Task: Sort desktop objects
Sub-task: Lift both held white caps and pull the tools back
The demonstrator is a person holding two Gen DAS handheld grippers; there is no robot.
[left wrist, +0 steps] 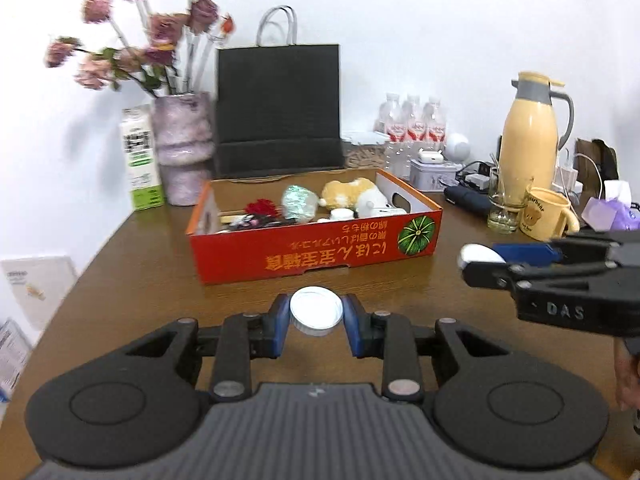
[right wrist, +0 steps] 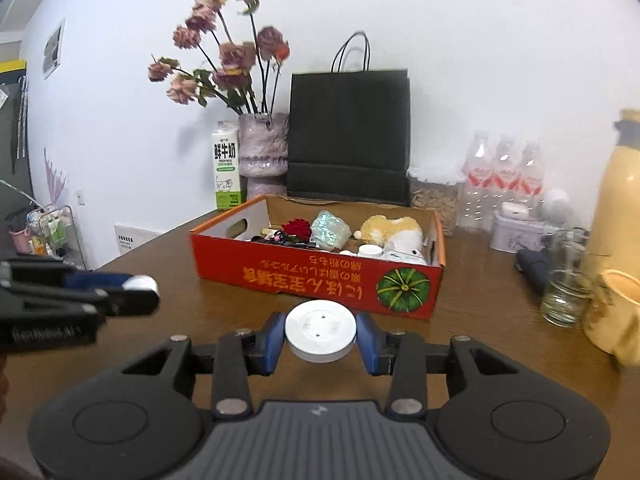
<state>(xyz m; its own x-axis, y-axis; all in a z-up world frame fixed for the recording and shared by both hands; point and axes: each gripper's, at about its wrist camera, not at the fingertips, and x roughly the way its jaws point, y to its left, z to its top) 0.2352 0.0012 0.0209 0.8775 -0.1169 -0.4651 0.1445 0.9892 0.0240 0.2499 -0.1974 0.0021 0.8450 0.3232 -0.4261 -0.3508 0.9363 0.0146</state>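
Two claws each clamp a small round white thing above the brown tabletop [left wrist: 120, 264]. Nearest, the left claw [left wrist: 316, 318] grips a white jar [left wrist: 316, 312], its open mouth facing the camera. The right claw [right wrist: 320, 336] squeezes a white disc lid [right wrist: 320, 330], flat face tilted up. Bare wood lies between them and the orange box [right wrist: 316, 280], printed with a pumpkin and upside-down Japanese script. Behind stand a milk carton [right wrist: 226, 164] and black bag [right wrist: 348, 136].
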